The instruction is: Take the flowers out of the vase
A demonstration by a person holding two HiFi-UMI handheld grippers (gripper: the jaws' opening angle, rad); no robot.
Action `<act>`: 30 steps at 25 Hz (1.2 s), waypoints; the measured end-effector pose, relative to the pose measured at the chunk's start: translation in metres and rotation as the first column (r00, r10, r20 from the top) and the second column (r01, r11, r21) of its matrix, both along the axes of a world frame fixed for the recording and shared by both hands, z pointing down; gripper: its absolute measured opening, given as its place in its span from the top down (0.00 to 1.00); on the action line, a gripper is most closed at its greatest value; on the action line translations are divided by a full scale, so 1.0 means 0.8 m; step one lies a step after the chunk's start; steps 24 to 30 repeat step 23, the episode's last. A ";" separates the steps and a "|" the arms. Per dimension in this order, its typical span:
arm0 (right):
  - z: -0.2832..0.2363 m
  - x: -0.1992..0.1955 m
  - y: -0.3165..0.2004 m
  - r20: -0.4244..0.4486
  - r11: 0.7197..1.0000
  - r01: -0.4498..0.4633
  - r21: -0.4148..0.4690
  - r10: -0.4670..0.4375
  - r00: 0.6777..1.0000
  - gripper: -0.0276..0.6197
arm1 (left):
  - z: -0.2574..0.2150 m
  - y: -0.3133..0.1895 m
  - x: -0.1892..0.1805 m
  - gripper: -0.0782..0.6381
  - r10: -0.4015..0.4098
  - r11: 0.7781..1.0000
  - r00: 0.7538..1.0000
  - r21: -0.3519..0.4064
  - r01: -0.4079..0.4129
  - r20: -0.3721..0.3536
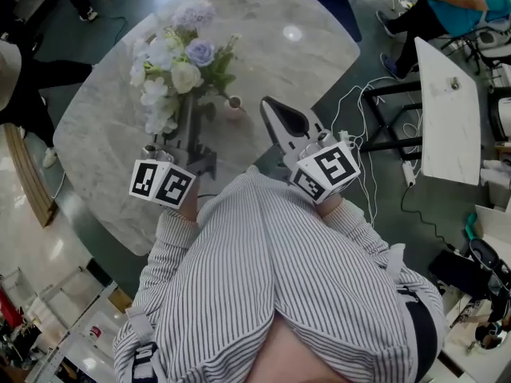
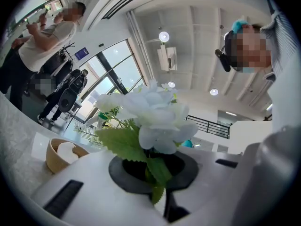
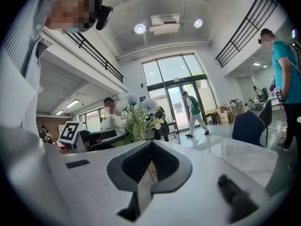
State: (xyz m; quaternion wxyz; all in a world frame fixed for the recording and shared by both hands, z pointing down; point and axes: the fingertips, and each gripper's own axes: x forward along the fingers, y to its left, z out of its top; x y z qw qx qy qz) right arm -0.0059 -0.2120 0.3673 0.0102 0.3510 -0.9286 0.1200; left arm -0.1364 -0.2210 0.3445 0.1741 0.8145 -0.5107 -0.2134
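A bouquet of white and pale purple flowers (image 1: 180,58) rises over a marble table (image 1: 303,46). A dark vase (image 1: 185,120) shows under its stems. My left gripper (image 1: 190,146) sits low at the bouquet's near side. In the left gripper view a white flower (image 2: 155,114) stands right above the left gripper (image 2: 155,163), whose jaws are shut on its green stem and leaf. My right gripper (image 1: 271,106) hovers to the right of the bouquet, apart from it, shut with nothing in it. From the right gripper (image 3: 150,147) I see the flowers (image 3: 136,114) ahead; the vase is hidden.
A small wooden bowl (image 2: 63,152) with white pieces stands beside the bouquet, seen as a small cup (image 1: 234,102) from above. Right of the marble table are a white side table (image 1: 447,110) and cables on the floor (image 1: 375,174). People stand and sit around.
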 end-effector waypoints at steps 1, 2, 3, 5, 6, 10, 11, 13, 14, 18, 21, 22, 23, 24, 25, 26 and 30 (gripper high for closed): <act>0.000 0.000 0.000 0.000 1.000 0.001 -0.002 -0.001 1.000 0.94 | 0.000 0.000 0.000 0.84 0.000 1.000 1.000 0.000 0.000 0.000; 0.001 -0.001 0.001 0.000 1.000 0.002 -0.003 -0.002 1.000 0.94 | 0.000 0.000 0.000 0.84 0.000 1.000 1.000 -0.001 0.000 0.000; 0.001 -0.001 0.001 0.000 1.000 0.002 -0.004 -0.002 1.000 0.94 | 0.000 0.001 0.000 0.84 0.001 1.000 1.000 -0.002 -0.001 0.000; 0.000 -0.001 0.001 0.001 1.000 -0.002 -0.004 0.002 1.000 0.94 | 0.001 0.001 0.000 0.84 0.002 1.000 1.000 -0.003 -0.002 0.003; 0.000 -0.002 0.001 0.000 1.000 -0.003 -0.005 0.003 1.000 0.94 | 0.001 0.001 0.000 0.84 0.002 1.000 1.000 -0.003 -0.002 0.006; 0.002 -0.004 0.001 0.001 1.000 0.007 -0.015 -0.007 1.000 0.94 | 0.000 0.000 -0.001 0.84 0.001 1.000 1.000 -0.001 -0.001 0.013; 0.003 -0.004 0.002 0.002 1.000 0.010 -0.015 -0.010 1.000 0.94 | 0.000 0.000 0.000 0.84 0.002 1.000 1.000 -0.001 -0.002 0.013; 0.002 -0.005 0.003 0.002 1.000 0.016 -0.014 -0.016 1.000 0.94 | 0.000 0.000 0.000 0.84 0.000 1.000 1.000 0.000 0.000 0.012; 0.001 -0.006 0.003 0.001 1.000 0.018 -0.013 -0.018 1.000 0.94 | 0.000 0.000 0.000 0.84 -0.002 1.000 1.000 -0.001 0.002 0.012; 0.003 -0.006 0.003 -0.001 1.000 0.022 -0.012 -0.022 1.000 0.94 | 0.002 0.000 0.000 0.84 -0.007 1.000 1.000 -0.003 0.007 0.010; 0.005 -0.005 0.002 0.000 1.000 0.023 -0.009 -0.023 1.000 0.94 | 0.004 -0.001 0.000 0.84 -0.009 1.000 1.000 -0.003 0.009 0.010; 0.006 -0.005 0.002 0.000 1.000 0.023 -0.008 -0.023 1.000 0.94 | 0.004 -0.001 0.000 0.84 -0.010 1.000 1.000 -0.002 0.010 0.011; 0.006 -0.004 0.002 0.000 1.000 0.023 -0.006 -0.023 1.000 0.94 | 0.004 -0.001 0.000 0.84 -0.011 1.000 1.000 -0.001 0.011 0.012; 0.006 -0.004 0.002 0.000 1.000 0.023 -0.006 -0.023 1.000 0.94 | 0.004 -0.001 0.000 0.84 -0.011 1.000 1.000 -0.001 0.011 0.012; 0.006 -0.004 0.002 0.000 1.000 0.023 -0.006 -0.023 1.000 0.94 | 0.004 -0.001 0.000 0.84 -0.011 1.000 1.000 -0.001 0.011 0.012; 0.006 -0.004 0.002 0.000 1.000 0.023 -0.006 -0.023 1.000 0.94 | 0.004 -0.001 0.000 0.84 -0.011 1.000 1.000 -0.001 0.011 0.012; 0.006 -0.004 0.002 0.000 1.000 0.023 -0.006 -0.023 1.000 0.94 | 0.004 -0.001 0.000 0.84 -0.011 1.000 1.000 -0.001 0.011 0.012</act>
